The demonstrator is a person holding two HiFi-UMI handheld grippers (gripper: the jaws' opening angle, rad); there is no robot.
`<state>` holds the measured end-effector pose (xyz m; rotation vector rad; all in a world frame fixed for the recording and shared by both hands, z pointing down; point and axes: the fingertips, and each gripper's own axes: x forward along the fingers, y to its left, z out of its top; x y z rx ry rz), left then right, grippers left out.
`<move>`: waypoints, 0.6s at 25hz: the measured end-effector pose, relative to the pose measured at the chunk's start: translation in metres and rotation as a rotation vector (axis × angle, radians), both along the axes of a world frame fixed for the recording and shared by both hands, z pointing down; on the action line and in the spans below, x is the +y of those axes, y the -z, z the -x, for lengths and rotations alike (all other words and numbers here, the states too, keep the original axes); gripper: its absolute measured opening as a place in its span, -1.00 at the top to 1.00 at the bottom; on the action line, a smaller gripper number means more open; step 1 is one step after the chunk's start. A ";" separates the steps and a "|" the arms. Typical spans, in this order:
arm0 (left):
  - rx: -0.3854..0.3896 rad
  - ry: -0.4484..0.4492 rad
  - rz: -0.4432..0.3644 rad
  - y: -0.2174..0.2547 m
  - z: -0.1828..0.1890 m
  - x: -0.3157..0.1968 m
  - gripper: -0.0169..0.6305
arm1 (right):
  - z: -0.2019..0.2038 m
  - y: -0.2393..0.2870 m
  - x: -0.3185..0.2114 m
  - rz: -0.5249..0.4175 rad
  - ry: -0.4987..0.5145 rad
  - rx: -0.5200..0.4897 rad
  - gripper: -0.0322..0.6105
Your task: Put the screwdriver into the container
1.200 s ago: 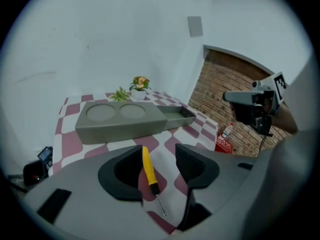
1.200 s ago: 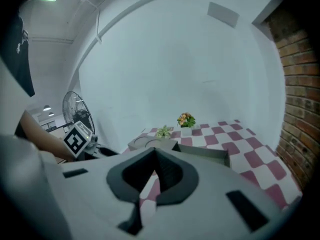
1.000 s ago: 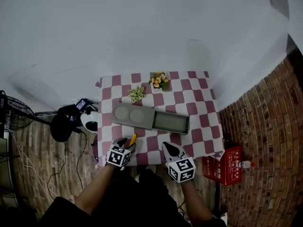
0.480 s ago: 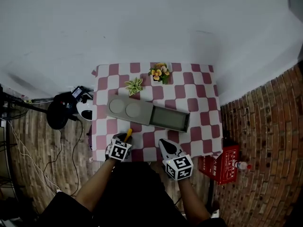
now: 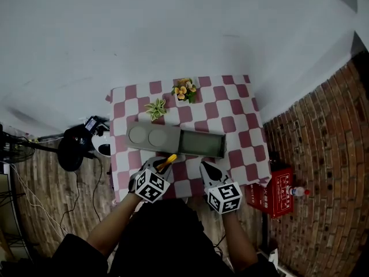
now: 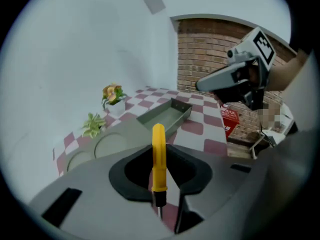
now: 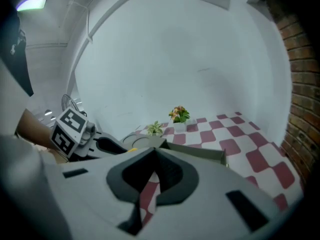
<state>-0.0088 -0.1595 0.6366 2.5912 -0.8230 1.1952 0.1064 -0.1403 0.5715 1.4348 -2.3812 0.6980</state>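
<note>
Between left claw closing jaws: screwdriver | right claw: closed, empty

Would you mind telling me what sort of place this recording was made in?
Probably an indoor staged test corner: a small table in a red-and-white checked cloth by a bare white wall, a red brick wall beside it.

Left tongs closing round screwdriver; right tongs closed.

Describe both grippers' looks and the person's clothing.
Left gripper and right gripper match: grey bodies, black-lined jaws, each topped by a white cube with black square markers. Left jaws are closing round a screwdriver. The person wears a black top.
</note>
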 end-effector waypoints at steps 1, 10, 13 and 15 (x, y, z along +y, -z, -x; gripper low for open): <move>0.002 -0.046 -0.026 0.010 -0.011 -0.004 0.69 | -0.005 0.002 -0.001 -0.007 -0.012 0.006 0.89; -0.153 -0.530 -0.228 0.029 -0.132 -0.051 0.69 | -0.072 0.009 -0.001 -0.035 -0.223 0.043 0.89; -0.255 -0.745 -0.311 0.010 -0.162 -0.055 0.69 | -0.093 0.000 0.008 -0.017 -0.283 0.039 0.89; -0.311 -0.872 -0.345 -0.008 -0.175 -0.051 0.69 | -0.103 -0.005 0.013 -0.005 -0.312 0.035 0.89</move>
